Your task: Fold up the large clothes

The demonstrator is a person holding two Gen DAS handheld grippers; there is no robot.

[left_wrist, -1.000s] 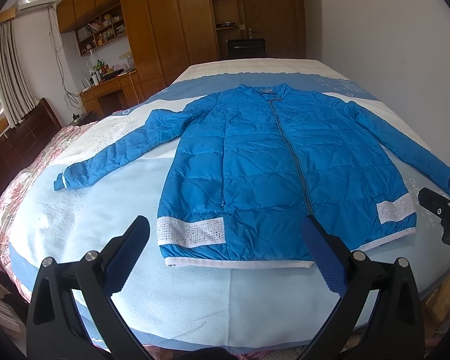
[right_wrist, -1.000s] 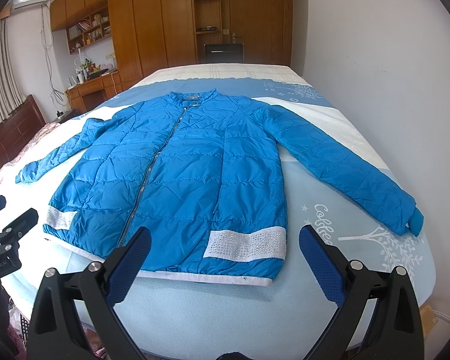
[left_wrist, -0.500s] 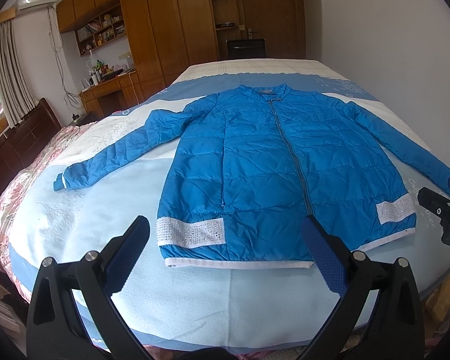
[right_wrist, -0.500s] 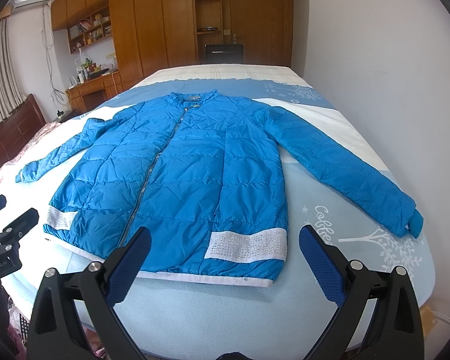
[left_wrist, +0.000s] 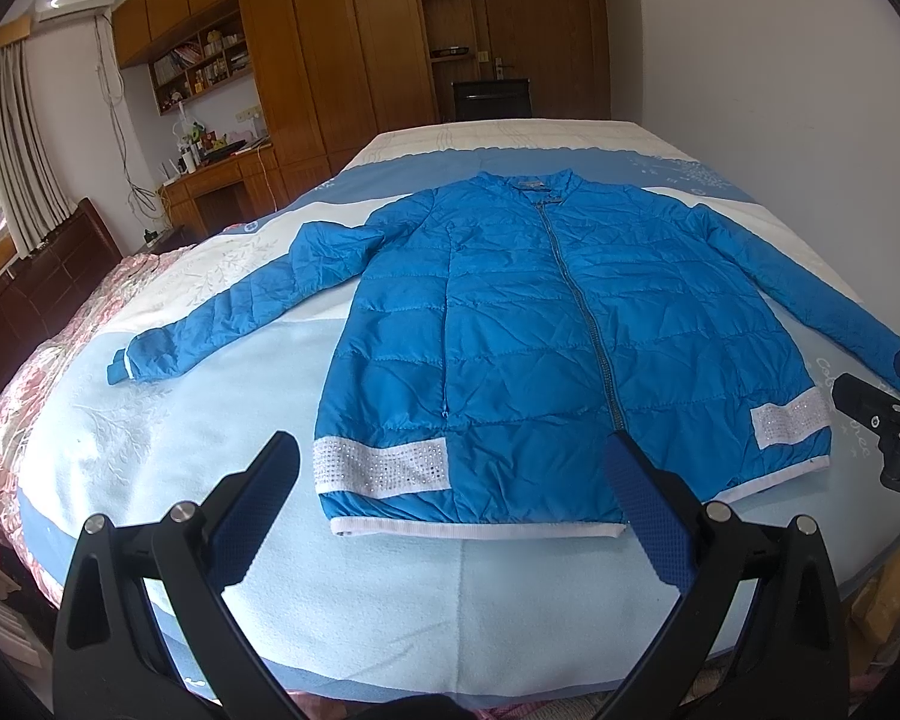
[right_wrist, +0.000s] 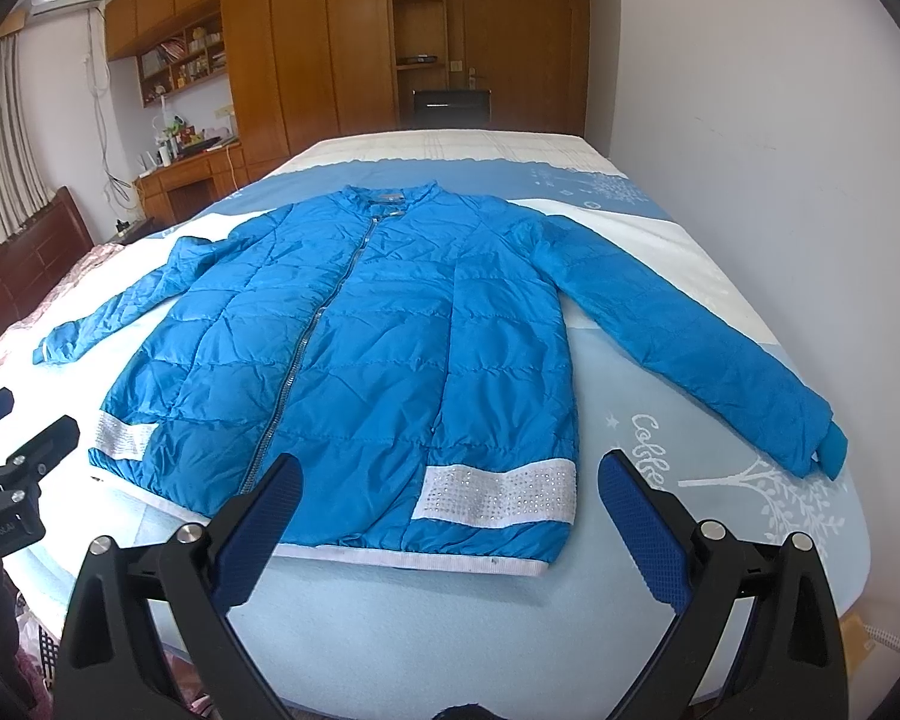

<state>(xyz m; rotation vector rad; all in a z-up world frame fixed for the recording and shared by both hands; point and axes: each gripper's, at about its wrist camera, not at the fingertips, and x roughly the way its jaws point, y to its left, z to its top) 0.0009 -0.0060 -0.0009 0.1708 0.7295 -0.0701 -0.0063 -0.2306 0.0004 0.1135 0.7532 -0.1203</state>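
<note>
Left wrist view: the left tongs (left_wrist: 450, 480) hang wide apart and empty above the near edge of the bed (left_wrist: 450, 612), just short of the hem. The jacket (left_wrist: 546, 348) lies flat on the bed, zipped, front up, collar toward the far end, both sleeves spread out to the sides. Part of the right tongs (left_wrist: 882, 432) shows at the right edge, beside the sleeve cuff.

Right wrist view: the right tongs (right_wrist: 450, 504) also stand wide apart, holding nothing, poised near the jacket (right_wrist: 390, 360) hem over the bed (right_wrist: 450, 630). The left tongs (right_wrist: 12, 474) show at the left edge, near the hem corner.
</note>
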